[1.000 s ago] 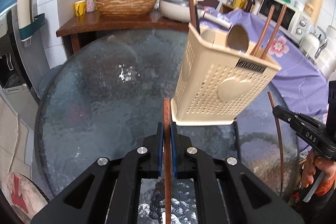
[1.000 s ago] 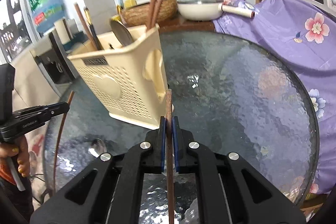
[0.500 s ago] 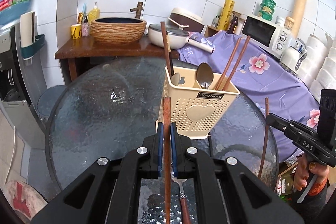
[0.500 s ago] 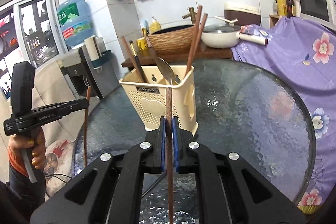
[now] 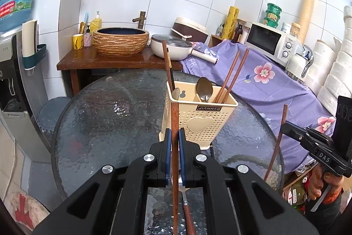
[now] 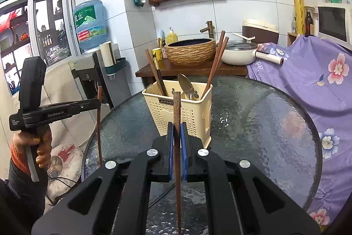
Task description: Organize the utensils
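A cream perforated utensil holder (image 5: 199, 118) stands on the round glass table (image 5: 105, 124); it also shows in the right wrist view (image 6: 178, 116). It holds several chopsticks and a metal spoon (image 5: 204, 89). My left gripper (image 5: 175, 138) is shut on a brown chopstick (image 5: 175, 160), held upright just in front of the holder. My right gripper (image 6: 177, 131) is shut on another brown chopstick (image 6: 177, 160), also upright and raised before the holder. A spoon with a brown handle (image 5: 189, 215) lies on the table under the left gripper.
A purple flowered cloth (image 5: 259, 80) covers the counter to the right, with a microwave (image 5: 270, 43) on it. A wooden side table (image 5: 105, 61) behind carries a woven basin and a white pan. A water dispenser (image 6: 92, 41) stands at left.
Both grippers have lifted and pulled back from the holder with their chopsticks; the holder now looks smaller, farther and upright. The brown-handled spoon has come into view under the left gripper.
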The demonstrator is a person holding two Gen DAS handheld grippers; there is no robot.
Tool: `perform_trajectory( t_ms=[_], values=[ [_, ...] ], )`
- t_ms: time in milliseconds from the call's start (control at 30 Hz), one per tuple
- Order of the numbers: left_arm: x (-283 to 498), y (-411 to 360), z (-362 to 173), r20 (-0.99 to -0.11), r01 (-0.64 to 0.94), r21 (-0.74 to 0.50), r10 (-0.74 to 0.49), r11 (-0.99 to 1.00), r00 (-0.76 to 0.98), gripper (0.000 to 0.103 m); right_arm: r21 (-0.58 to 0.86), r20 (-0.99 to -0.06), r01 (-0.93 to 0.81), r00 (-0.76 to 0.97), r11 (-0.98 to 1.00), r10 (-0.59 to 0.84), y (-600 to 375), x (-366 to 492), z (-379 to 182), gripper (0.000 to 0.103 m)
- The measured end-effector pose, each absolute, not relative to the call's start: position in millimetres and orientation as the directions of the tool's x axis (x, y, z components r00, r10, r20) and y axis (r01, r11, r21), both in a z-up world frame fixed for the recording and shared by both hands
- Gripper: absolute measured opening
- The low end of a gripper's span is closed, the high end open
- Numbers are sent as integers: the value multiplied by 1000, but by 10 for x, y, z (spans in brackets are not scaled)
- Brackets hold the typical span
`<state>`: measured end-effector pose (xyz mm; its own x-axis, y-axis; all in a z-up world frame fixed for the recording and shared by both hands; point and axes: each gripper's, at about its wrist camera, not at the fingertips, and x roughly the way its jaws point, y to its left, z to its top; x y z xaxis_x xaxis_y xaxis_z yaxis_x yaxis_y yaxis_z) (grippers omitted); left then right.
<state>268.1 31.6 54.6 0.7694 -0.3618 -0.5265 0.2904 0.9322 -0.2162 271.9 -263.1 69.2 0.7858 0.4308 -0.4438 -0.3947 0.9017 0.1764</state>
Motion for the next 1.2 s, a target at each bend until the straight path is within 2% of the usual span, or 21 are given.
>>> perform_trajectory(
  t_ms=[733, 1200],
  values=[
    [2571, 274, 820, -483, 330, -180, -376, 927, 791, 7, 149, -424, -436, 783, 888, 455, -2503, 2737, 921, 7],
    [2733, 128, 1180, -453, 397, -186, -437, 899, 777, 7, 146, -366, -487, 782, 861, 504, -2394, 2860, 1288, 7]
  ],
)
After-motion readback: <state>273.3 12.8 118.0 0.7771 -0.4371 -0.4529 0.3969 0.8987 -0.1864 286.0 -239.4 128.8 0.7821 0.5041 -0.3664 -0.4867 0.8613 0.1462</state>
